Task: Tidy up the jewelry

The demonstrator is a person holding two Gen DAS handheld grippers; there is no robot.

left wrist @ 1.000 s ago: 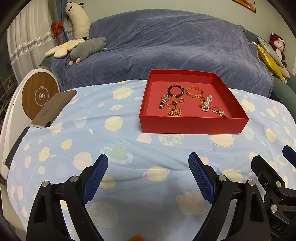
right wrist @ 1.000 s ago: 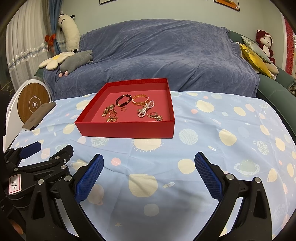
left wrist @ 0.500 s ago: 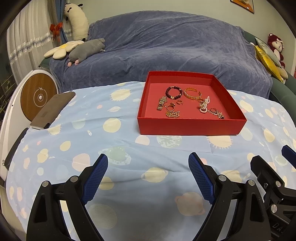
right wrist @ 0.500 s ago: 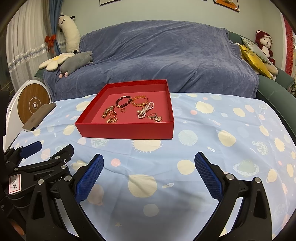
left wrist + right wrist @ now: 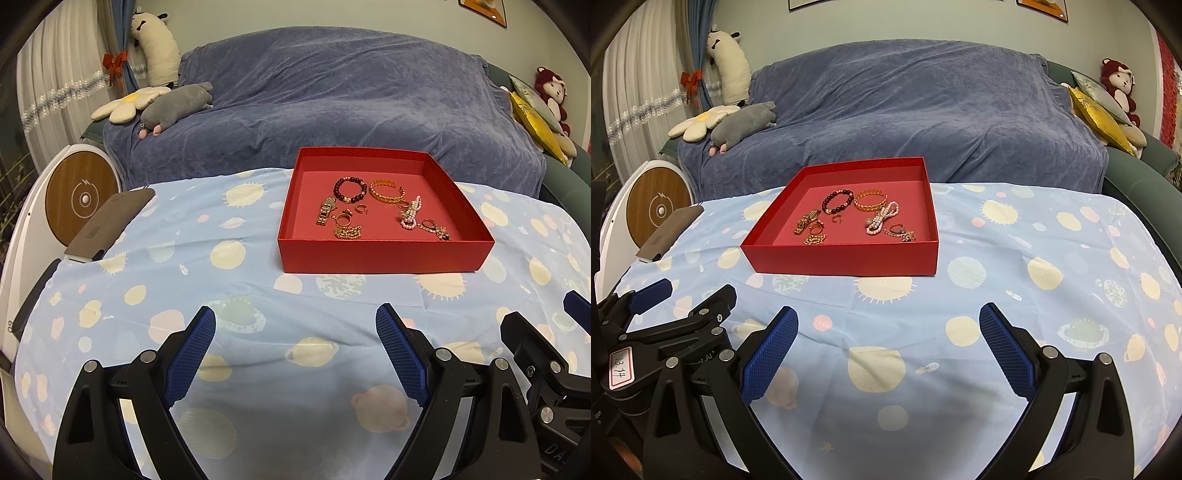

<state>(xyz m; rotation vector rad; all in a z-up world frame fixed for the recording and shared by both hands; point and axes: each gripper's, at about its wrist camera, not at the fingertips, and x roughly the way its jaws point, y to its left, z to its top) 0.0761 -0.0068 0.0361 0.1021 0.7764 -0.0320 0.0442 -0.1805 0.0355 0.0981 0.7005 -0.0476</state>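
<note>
From the left wrist camera, the left gripper [image 5: 295,354] points down at a slant over the planet-print tablecloth [image 5: 229,295], its blue-padded jaws spread wide with only cloth between them. The red tray [image 5: 384,254] sits farther off and slightly right on the cloth, well apart from the fingers. Inside lie a dark bead bracelet [image 5: 349,189], a gold bangle [image 5: 386,190], a gold watch [image 5: 325,210], a pearl strand [image 5: 410,214], a gold chain [image 5: 348,232] and a few small rings. At the right edge part of the right gripper [image 5: 546,354] shows, just beside. This view also shows the brown pad [image 5: 110,221] at the table's left edge more fully.

From the right wrist camera, the right gripper [image 5: 888,352] is angled down likewise, jaws wide and empty. The red tray [image 5: 846,258] lies ahead and left of centre, jewelry clustered in its middle. The left gripper [image 5: 679,310] appears at the near left, carrying a white label [image 5: 621,367]. Only this view takes in the bare right stretch of cloth and the covered sofa [image 5: 905,110] whole.
</note>
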